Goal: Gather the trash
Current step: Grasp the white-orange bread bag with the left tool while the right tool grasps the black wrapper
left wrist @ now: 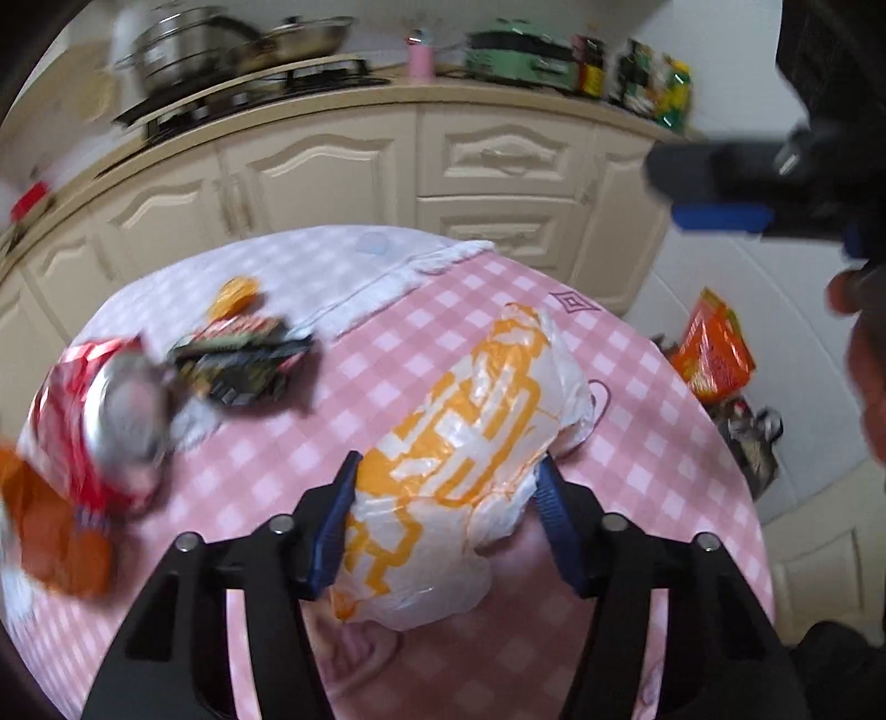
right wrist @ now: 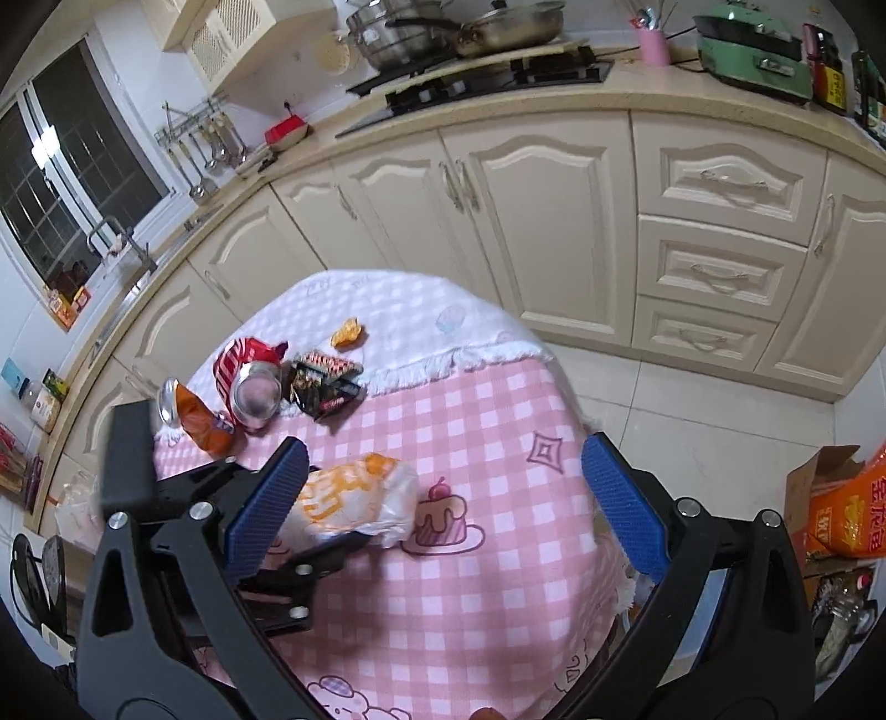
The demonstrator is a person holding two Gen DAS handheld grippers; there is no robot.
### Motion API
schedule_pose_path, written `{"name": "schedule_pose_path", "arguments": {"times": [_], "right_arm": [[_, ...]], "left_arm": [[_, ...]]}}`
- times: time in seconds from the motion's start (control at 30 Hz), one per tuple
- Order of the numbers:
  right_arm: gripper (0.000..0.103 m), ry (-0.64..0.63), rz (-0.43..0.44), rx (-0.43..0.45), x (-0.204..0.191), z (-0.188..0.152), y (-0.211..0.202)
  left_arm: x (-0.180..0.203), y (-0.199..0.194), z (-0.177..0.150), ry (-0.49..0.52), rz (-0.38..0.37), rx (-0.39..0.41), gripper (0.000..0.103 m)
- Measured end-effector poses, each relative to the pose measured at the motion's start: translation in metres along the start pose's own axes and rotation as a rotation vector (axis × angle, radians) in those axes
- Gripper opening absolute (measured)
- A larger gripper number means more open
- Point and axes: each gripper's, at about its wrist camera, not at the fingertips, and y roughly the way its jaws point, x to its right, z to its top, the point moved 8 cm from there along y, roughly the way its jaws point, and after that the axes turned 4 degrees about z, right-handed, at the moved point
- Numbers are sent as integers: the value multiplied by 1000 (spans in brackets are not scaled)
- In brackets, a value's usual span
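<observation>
Now the left gripper (left wrist: pixel 446 471) is right on the white-and-orange plastic bag (left wrist: pixel 470 443), its blue pads (left wrist: pixel 332 531) pressed against the crumpled bag from either side, clenched on it at the lower middle of the left wrist view. In the right wrist view that same bag (right wrist: pixel 354 498) sits left of centre on the pink checked tablecloth (right wrist: pixel 470 421), just beside a printed cake drawing (right wrist: pixel 443 518), with the left gripper's black frame reaching in from the lower left.

The right gripper (right wrist: pixel 443 493) hangs over the table with its jaws spread wide and nothing between them; only cloth shows in the gap.

Further up the table, on the white cloth (right wrist: pixel 398 310) laid over the far end, the rest of the trash is clustered: a red snack bag (right wrist: pixel 243 360) with its silver inside facing the camera, an orange snack bag (right wrist: pixel 202 421) touching it at the left edge, a dark crumpled wrapper (right wrist: pixel 326 387) just to the right, and a small orange scrap (right wrist: pixel 348 331) lying apart toward the top.

Beyond the table runs a line of cream kitchen cabinets (right wrist: pixel 554 221). On the counter above, steel pots (right wrist: pixel 398 27) sit on the hob, with a pink cup (right wrist: pixel 653 41) and a green appliance (right wrist: pixel 753 50) at upper right.
</observation>
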Motion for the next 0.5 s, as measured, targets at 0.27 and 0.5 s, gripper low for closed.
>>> {"name": "schedule_pose_path", "arguments": {"times": [0.27,0.5], "right_arm": [[97,-101,48,-108,-37,-18,58],[85,-263,61,-151,-89,-8,119]], "left_arm": [[-71,-53,-46,-334,114,73,57],[-128,-88,-85,-547,247,136,57]]}}
